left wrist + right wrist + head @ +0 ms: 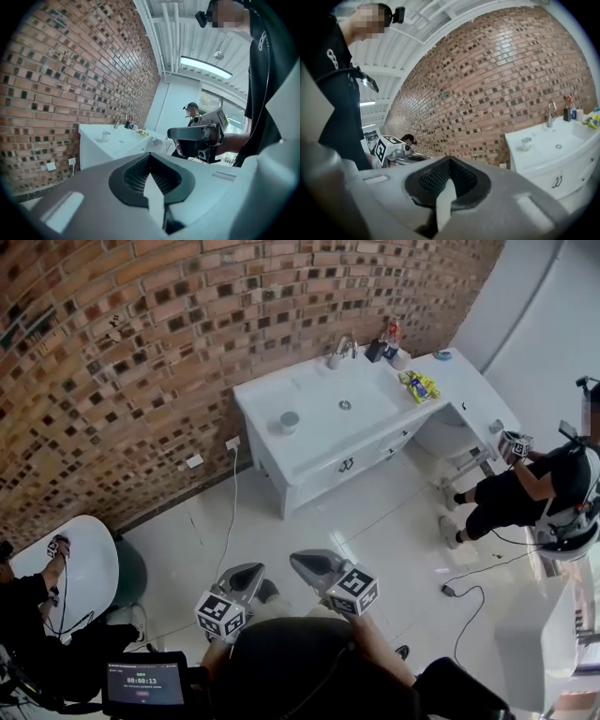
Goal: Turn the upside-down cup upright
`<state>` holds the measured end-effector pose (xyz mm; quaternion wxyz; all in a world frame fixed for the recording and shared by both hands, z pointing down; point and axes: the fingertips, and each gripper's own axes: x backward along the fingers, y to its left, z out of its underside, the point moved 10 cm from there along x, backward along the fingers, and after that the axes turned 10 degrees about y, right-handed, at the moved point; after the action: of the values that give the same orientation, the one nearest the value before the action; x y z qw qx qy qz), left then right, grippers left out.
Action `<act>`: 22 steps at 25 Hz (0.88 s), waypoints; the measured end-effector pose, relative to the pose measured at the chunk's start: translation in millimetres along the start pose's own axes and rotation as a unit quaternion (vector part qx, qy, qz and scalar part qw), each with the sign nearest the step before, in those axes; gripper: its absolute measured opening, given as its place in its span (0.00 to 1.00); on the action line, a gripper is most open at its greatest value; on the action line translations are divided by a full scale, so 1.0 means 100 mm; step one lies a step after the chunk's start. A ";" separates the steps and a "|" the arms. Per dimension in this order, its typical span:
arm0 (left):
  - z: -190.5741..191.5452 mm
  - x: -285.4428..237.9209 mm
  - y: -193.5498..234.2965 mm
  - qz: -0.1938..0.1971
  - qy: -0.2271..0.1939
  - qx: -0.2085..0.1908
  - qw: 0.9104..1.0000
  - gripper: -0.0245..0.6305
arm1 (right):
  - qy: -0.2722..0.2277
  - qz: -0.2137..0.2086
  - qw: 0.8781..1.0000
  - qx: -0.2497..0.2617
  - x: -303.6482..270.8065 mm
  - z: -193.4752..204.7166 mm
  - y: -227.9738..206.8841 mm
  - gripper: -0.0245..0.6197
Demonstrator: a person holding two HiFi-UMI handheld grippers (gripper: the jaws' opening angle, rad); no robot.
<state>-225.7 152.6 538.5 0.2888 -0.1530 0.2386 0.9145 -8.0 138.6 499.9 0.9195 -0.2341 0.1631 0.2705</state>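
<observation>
A small pale cup (290,421) stands on the white vanity counter (272,390), left of the basin; it also shows in the left gripper view (106,136) and the right gripper view (526,144). Its orientation is too small to make out. Both grippers hang over the floor far in front of the vanity. My left gripper (253,568) has its jaws together with nothing between them (150,154). My right gripper (298,559), beside it, is shut and empty too (449,159). Each gripper view catches the other: right gripper (197,136), left gripper (398,153).
A faucet (342,348), bottles (384,345) and a yellow-blue packet (418,385) are on the counter. One person (525,488) crouches at the right, another (37,606) by a white round table (84,559) at the left. Cables (469,587) lie on the tiled floor.
</observation>
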 end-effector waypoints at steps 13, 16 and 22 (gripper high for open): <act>0.44 -0.33 -1.73 0.062 0.006 -0.013 0.998 0.06 | 0.038 0.113 0.993 -0.002 1.77 1.34 0.44 0.03; 0.72 -0.29 -2.05 0.060 0.011 0.003 0.998 0.06 | 0.048 0.118 0.992 -0.004 2.01 1.63 0.59 0.03; 0.97 -0.24 -2.55 0.069 0.021 -0.008 0.997 0.06 | 0.036 0.110 0.993 0.017 2.23 1.84 0.87 0.03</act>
<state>-67.6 375.7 541.6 0.2184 -0.1576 0.2469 0.9309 152.5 393.2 528.7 0.8816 -0.2086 0.2250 0.3586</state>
